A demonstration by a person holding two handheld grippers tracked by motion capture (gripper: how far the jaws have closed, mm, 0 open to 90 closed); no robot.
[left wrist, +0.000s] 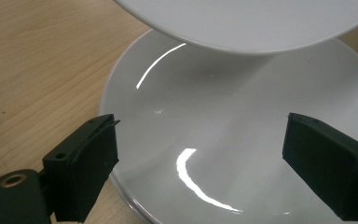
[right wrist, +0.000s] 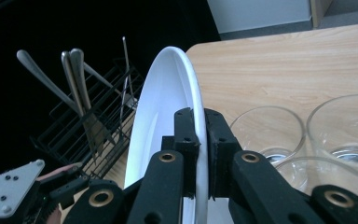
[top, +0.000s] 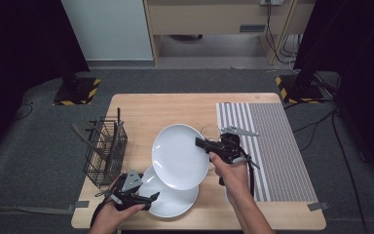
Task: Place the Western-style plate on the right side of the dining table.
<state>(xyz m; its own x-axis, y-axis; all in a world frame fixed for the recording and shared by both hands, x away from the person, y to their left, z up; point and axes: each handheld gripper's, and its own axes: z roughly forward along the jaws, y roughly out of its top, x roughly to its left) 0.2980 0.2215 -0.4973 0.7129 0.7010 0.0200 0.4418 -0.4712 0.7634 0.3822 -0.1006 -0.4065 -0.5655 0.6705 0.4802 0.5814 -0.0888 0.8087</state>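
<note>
Presently right gripper clamped on upper plate rim, left gripper agape over lower plate

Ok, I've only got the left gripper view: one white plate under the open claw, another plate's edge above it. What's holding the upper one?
Observer: The right claw is shut on the rim of the upper plate, holding it tilted over the lower plate.
Operator: Anything left of the plates?
Observer: A black wire basket with cutlery standing in it.
Operator: And to the right?
Observer: Clear glasses beside a striped mat.
</note>
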